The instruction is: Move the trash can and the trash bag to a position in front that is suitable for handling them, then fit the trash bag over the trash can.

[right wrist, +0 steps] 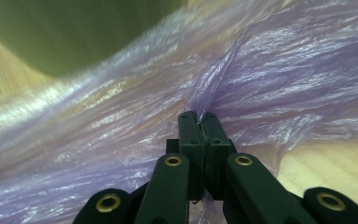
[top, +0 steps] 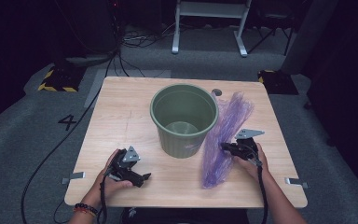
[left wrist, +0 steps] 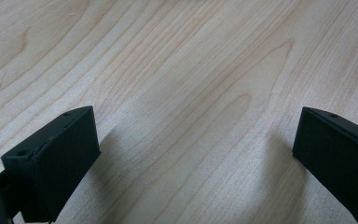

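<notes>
while the person's forearms come in over the near edge of the table (top: 121, 100), the left gripper (top: 145, 177) rests low on the bare wood toward the near left corner, its jaws spread wide with nothing between them, as the left gripper view shows with plain grain running between the two black pads (left wrist: 56, 163); it seems parked there to stay out of the way until a second grip is wanted. nearer the right edge, the right gripper (top: 223, 146) points inward toward the middle, the hand (top: 251, 161) behind it with the wrist level, and its jaws are pressed together on a fold of the purple plastic bag (top: 223, 140); the right gripper view shows the film puckered (right wrist: 205, 105) where the tips pinch it. that bag lies stretched from near the front edge back toward the far right corner, just beside the green bin (top: 184, 119), which stands upright and open at the table's middle. judging by this layout, the bag is laid alongside so it can be lifted and opened over the bin's rim as a liner.
</notes>
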`<state>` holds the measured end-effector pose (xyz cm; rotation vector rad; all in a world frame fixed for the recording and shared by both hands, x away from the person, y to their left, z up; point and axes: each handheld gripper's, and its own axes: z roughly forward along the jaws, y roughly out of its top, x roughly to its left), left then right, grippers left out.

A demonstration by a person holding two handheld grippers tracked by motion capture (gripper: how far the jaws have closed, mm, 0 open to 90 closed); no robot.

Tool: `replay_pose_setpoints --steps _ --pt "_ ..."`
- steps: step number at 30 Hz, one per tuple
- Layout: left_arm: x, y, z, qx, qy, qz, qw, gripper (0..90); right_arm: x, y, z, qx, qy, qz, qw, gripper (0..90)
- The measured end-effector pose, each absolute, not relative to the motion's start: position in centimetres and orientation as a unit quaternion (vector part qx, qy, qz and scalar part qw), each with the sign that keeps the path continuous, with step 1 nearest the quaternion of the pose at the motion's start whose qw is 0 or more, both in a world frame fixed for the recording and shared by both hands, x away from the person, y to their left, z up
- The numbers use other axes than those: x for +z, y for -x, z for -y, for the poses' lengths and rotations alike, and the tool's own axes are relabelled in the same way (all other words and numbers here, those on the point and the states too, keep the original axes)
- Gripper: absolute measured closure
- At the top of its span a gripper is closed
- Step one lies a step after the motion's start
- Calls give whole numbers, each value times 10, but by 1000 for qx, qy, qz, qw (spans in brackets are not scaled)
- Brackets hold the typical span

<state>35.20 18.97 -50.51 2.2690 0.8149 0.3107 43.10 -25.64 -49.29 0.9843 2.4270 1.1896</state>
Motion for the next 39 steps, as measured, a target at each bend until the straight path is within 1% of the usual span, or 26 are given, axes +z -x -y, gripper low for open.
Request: replay_pose_setpoints --steps 9,22,27,39 --pt "-505 -352 -190 119 -875 -314 349 2 -480 -430 267 448 -343 -810 160 900" --pt "-505 -350 -191 126 -872 -320 348 5 -461 -425 283 500 -347 -773 177 900" --pt "-505 -350 -191 125 -872 -321 348 5 -446 -429 289 539 -351 -745 178 900" --pt "-505 -350 -191 126 -873 -321 346 5 -414 -433 310 563 -364 -712 208 900"
